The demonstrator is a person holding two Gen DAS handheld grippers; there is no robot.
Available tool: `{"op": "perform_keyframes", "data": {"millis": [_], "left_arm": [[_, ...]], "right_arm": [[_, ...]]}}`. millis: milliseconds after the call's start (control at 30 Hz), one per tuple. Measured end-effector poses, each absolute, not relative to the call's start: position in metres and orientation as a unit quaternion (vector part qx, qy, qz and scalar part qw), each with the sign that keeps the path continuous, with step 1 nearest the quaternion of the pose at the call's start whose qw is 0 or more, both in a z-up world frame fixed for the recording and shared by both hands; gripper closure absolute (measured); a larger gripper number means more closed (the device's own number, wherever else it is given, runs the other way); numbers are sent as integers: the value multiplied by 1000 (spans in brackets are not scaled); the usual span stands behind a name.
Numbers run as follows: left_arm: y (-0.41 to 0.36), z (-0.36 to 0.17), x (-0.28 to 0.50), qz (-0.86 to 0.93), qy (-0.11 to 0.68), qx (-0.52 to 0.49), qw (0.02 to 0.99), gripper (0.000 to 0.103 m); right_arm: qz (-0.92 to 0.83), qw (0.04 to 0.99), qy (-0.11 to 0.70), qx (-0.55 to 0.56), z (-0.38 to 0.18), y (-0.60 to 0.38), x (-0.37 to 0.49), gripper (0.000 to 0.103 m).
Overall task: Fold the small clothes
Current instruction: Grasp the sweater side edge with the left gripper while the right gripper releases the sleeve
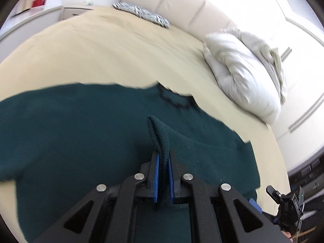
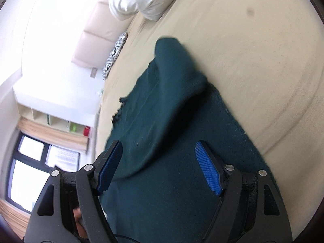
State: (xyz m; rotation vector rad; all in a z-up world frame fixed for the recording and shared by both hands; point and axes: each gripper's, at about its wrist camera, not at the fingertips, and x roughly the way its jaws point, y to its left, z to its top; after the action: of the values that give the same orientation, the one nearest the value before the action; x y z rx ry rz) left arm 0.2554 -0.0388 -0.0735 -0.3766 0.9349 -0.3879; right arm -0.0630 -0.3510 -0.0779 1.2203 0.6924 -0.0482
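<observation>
A dark green knit garment (image 1: 81,125) lies spread on the beige bed sheet (image 1: 105,56). My left gripper (image 1: 163,158) is shut on a ribbed edge of the garment (image 1: 159,133), which stands up between the blue pads (image 1: 156,176). In the right wrist view the same garment (image 2: 162,121) lies on the sheet (image 2: 253,60), with a raised fold running away from me. My right gripper (image 2: 158,162) is open, its blue pads (image 2: 208,170) wide apart just above the cloth, holding nothing.
A white pillow (image 1: 241,75) lies at the right of the bed by the padded headboard (image 1: 182,2). A zebra-patterned cushion (image 1: 141,14) lies at the far end. The other gripper's body (image 1: 289,204) shows at the lower right. Shelves (image 2: 56,121) and a window (image 2: 26,162) stand beyond the bed.
</observation>
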Motion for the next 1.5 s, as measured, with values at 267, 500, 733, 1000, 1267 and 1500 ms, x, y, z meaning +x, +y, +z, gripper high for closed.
{"op": "perform_keyframes", "data": {"millis": [267,500,733,1000,1267,1500], "left_arm": [[-27,-92,266,-164,447,-185,860,94],[-22,-109,267,-158,449,-187,859,94],[-20,-118,267,-161,448,-183,860,93],[-19,-123,264,-163,439,-186,864,92],[-21,-122,265,-166,438,-178,865,92],[-25,-110,267,-165,425,-163,875,94]], "right_arm": [[-38,744,334,578,-80,-341,2,28],[-88,736,276,612,-90,-389,-12,50],[-62,741,291,602,-94,-382,-25,64],[-88,844,324,419,-13,-391,18,55],[-108,823,433,350,-60,-399,109,63],[-126,841,418,320,-73,-401,105,97]]}}
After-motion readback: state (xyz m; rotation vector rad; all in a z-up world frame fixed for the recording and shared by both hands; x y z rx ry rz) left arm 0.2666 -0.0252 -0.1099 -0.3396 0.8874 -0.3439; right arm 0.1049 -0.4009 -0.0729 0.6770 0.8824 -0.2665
